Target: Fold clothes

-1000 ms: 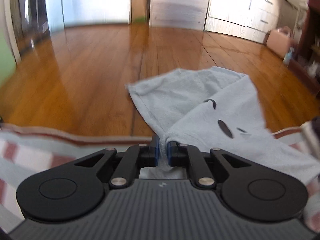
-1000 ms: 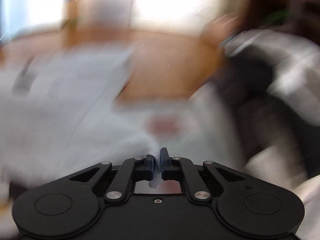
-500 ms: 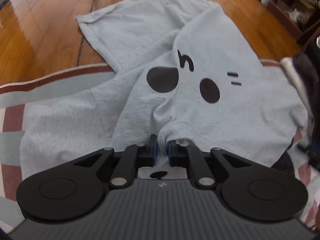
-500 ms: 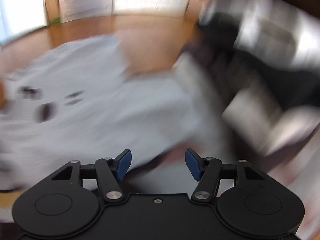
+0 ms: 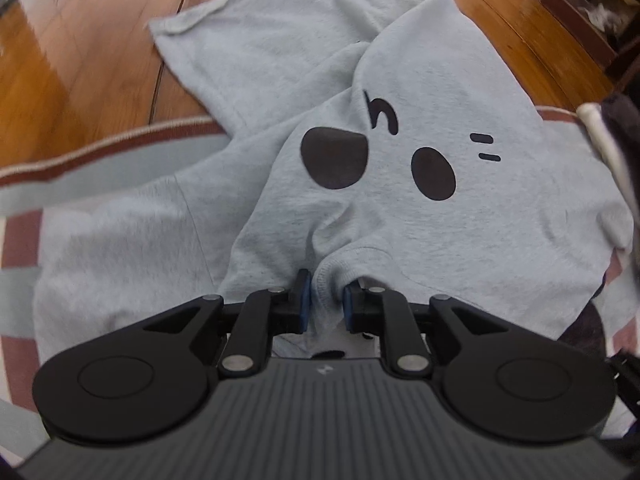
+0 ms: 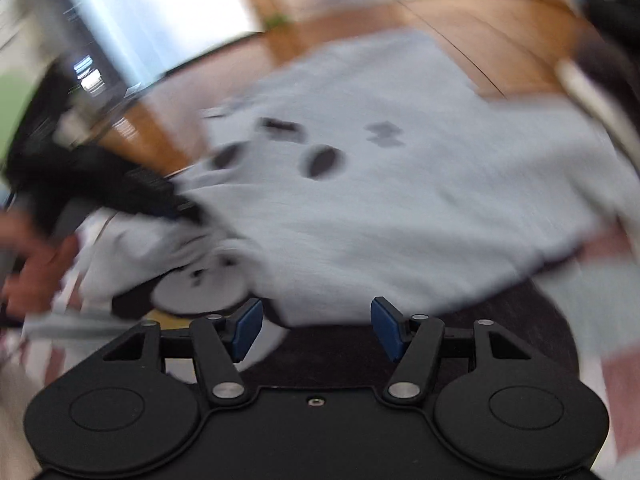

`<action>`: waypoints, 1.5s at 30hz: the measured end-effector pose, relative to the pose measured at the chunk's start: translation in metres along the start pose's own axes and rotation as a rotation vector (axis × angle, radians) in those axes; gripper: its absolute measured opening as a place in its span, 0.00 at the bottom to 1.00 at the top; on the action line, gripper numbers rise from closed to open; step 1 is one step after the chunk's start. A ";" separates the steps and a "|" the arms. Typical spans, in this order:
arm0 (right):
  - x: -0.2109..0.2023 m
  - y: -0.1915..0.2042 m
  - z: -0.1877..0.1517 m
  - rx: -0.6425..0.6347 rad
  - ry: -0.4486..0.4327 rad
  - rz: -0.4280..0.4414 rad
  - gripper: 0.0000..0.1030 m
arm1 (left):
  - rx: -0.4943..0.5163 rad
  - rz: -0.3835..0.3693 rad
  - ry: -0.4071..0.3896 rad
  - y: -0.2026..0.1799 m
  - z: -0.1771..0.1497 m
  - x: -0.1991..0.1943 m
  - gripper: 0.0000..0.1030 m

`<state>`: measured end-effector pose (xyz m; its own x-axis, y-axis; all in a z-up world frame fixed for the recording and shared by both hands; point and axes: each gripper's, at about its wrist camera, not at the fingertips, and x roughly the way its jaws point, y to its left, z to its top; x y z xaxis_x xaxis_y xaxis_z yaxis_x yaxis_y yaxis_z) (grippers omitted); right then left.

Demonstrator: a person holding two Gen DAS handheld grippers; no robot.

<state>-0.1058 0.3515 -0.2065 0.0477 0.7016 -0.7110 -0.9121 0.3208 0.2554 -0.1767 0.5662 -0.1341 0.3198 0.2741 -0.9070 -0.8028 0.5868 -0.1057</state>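
A light grey t-shirt (image 5: pixel 420 216) with a black cartoon face print lies crumpled on a striped rug, its far part on the wood floor. My left gripper (image 5: pixel 325 302) has a bunch of the shirt's collar hem between its blue pads, which stand slightly apart. In the blurred right wrist view the same shirt (image 6: pixel 392 200) spreads ahead. My right gripper (image 6: pixel 316 326) is open and empty just short of the shirt's near edge. The left gripper (image 6: pixel 120 188) and the hand holding it show at the left there.
The striped red, grey and white rug (image 5: pixel 24 200) borders a wood floor (image 5: pixel 80 60). A dark garment with a white edge (image 5: pixel 616 136) lies at the right. A round dark and white patch (image 6: pixel 200 288) shows under the shirt.
The left gripper lowered the shirt onto the rug and its pads have eased slightly apart. The right gripper let go of the shirt, opened wide and swung left.
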 end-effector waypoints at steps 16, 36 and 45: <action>-0.067 0.002 0.027 -0.443 -0.073 -0.294 0.04 | 0.251 -0.114 -0.164 -0.004 -0.008 -0.072 0.24; -0.047 -0.088 -0.017 -0.128 0.064 -0.420 0.05 | -0.062 0.124 -0.092 0.127 -0.013 -0.041 0.51; -0.045 -0.091 -0.020 -0.078 0.062 -0.402 0.05 | -0.448 0.039 0.011 0.216 -0.066 -0.015 0.57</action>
<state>-0.0327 0.2776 -0.2109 0.3839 0.4899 -0.7827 -0.8542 0.5104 -0.0995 -0.3880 0.6382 -0.1703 0.2813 0.2800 -0.9179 -0.9537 0.1878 -0.2350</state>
